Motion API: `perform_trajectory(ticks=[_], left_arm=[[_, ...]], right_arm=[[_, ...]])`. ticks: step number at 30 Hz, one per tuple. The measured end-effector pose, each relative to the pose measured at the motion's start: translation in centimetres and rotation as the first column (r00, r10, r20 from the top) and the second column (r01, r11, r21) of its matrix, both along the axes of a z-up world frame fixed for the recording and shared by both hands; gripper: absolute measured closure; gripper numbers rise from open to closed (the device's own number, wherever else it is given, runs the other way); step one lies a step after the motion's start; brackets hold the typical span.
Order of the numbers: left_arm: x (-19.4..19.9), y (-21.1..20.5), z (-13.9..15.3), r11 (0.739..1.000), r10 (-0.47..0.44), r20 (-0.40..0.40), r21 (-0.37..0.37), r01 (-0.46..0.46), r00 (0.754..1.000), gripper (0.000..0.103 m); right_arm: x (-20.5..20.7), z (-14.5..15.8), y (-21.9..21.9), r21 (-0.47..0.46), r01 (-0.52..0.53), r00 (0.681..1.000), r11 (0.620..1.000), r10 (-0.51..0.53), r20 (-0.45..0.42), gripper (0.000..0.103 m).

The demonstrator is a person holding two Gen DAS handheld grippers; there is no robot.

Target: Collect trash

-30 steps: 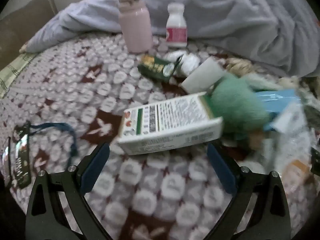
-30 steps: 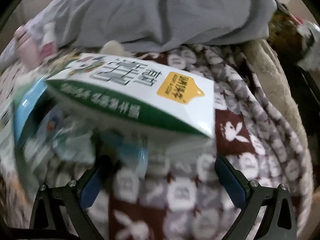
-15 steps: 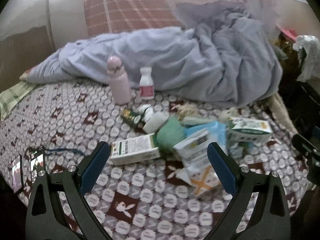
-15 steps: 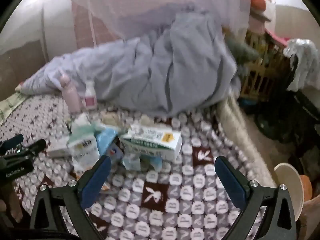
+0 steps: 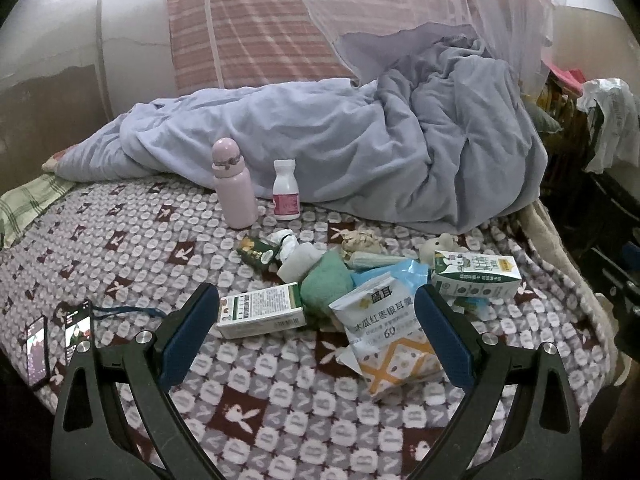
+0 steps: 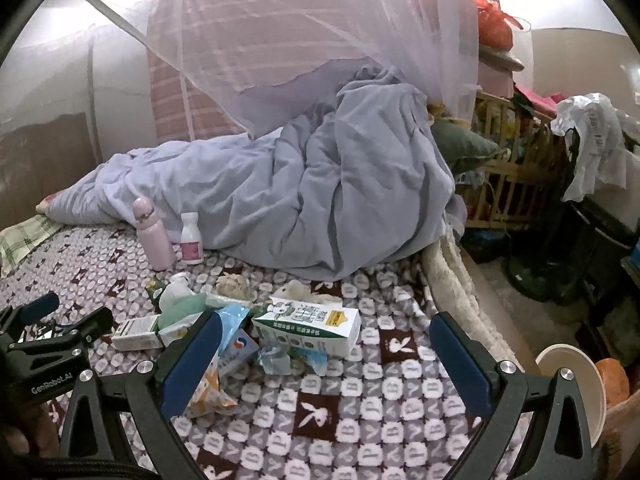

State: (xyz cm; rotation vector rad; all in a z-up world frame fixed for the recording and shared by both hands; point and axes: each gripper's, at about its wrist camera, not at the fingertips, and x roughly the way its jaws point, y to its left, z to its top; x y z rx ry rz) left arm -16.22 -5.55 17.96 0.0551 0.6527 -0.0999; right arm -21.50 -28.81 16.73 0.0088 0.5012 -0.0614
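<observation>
Now both views stand farther back from the trash pile than half a second ago, and much farther than a second ago, when the milk carton filled the right wrist picture and the flat box filled the left one; more of the patterned blanket and the grey duvet shows.

Left gripper: jaws wide apart, nothing between them, hanging above the blanket with no contact. Right gripper: jaws also spread wide and empty, clear of the bed; the left gripper's body shows at the left edge of the right wrist view.

All trash lies on the blanket in one cluster. Taking the milk carton as landmark: it lies on its side at the right end of the pile, with crumpled blue plastic touching its near side. Left of it lie a white and orange snack bag, a green cloth lump and, farther left, the flat box. Behind those, a small dark green packet and white wads. Well behind and left of the carton, a pink bottle and a white pill bottle stand upright just beside each other, against the duvet. Far left of it lie two phones.
</observation>
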Motion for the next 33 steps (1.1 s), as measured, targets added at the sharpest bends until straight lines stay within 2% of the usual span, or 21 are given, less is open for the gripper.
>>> perform_trajectory(ticks=[17,33], left_arm=[[0.7,0.7,0.2,0.999,0.022,-0.006,-0.028,-0.022,1.0,0.005],[0.3,3.0,-0.3,0.998,0.066,0.016,-0.017,-0.066,0.998,0.005]], right_arm=[[0.6,-0.5,0.6,-0.011,-0.006,1.0,1.0,0.006,-0.024,0.0],[1.5,-1.5,2.5,-0.025,-0.038,0.998,0.999,0.037,-0.04,0.0]])
